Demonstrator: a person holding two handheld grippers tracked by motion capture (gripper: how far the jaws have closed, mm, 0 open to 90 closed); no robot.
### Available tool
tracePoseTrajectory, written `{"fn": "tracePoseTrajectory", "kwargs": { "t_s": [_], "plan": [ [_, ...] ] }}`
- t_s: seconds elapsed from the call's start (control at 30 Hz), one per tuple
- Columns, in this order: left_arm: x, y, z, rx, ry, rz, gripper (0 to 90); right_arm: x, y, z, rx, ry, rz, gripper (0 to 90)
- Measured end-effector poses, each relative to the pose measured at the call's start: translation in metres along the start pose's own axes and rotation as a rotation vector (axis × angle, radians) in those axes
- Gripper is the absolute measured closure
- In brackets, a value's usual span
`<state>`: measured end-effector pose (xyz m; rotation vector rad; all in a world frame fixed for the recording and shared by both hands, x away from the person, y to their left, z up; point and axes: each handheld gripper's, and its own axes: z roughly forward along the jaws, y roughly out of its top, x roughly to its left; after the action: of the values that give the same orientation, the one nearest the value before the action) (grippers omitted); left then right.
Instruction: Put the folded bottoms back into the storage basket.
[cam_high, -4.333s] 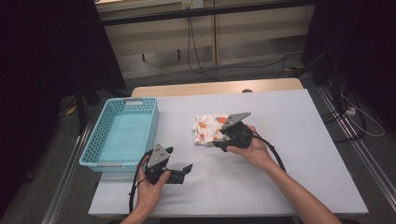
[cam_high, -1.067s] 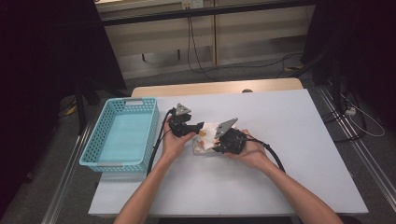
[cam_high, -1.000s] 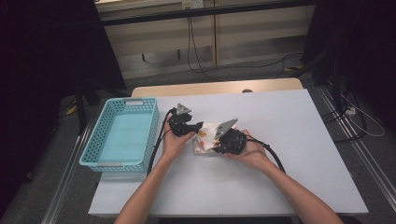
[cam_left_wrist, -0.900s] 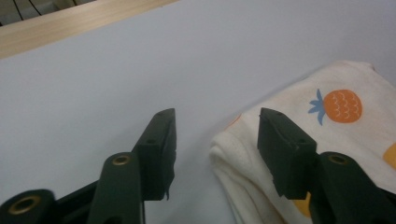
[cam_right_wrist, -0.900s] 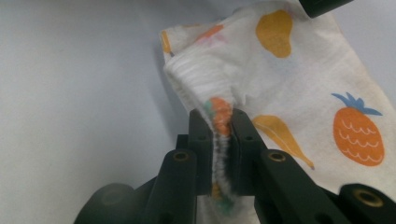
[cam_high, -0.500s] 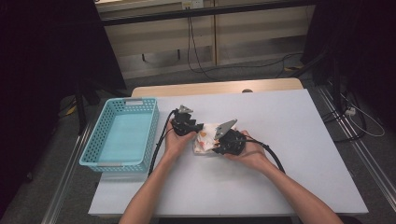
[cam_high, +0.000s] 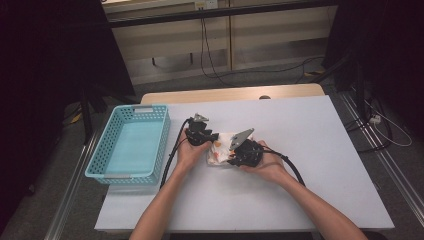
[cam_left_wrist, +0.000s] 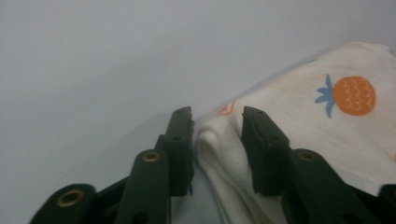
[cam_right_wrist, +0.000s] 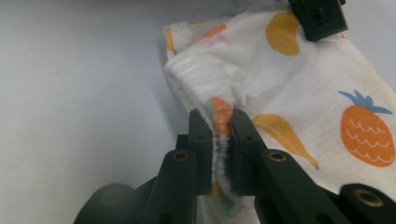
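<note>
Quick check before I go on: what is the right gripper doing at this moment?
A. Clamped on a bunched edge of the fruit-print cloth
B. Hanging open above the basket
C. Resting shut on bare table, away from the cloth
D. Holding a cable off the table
A: in the right gripper view the right gripper has its jaws pressed together on a bunched edge of the fruit-print cloth.

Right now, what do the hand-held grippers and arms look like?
Both are black. The left hand-held gripper and right hand-held gripper each carry a grey three-cornered plate, two flat black jaws with brass-coloured pivot rivets, and a trailing black cable. The forearms are bare, no sleeves visible.
</note>
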<state>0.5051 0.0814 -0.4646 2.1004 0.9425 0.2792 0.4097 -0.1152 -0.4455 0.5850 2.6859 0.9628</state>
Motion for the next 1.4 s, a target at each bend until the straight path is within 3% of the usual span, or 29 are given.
{"fn": "tracePoseTrajectory", "kwargs": {
  "t_s": [0.17,0.27,0.43,0.53,0.8,1.4],
  "plan": [
    [-0.002,0.000,0.000,0.003,-0.024,-0.018,75.2,0.000,0.000,0.000,-0.003,0.001,0.001,81.7],
    [-0.005,0.000,-0.001,-0.003,-0.008,-0.008,79.4,0.001,0.000,-0.001,-0.012,-0.002,0.003,81.8],
    [-0.007,0.000,-0.003,-0.014,0.016,0.012,80.6,0.001,-0.001,-0.003,-0.037,-0.010,0.016,81.8],
    [-0.007,0.000,-0.006,-0.030,0.001,-0.010,80.6,0.001,-0.002,-0.003,-0.033,0.000,0.019,81.8],
    [-0.007,0.006,-0.021,-0.091,-0.018,-0.018,80.6,0.002,0.001,-0.004,-0.058,0.021,0.030,81.8],
    [-0.008,0.014,-0.048,-0.159,-0.015,-0.004,80.6,0.010,0.014,-0.015,-0.118,0.018,0.011,81.8]
  ]
}}
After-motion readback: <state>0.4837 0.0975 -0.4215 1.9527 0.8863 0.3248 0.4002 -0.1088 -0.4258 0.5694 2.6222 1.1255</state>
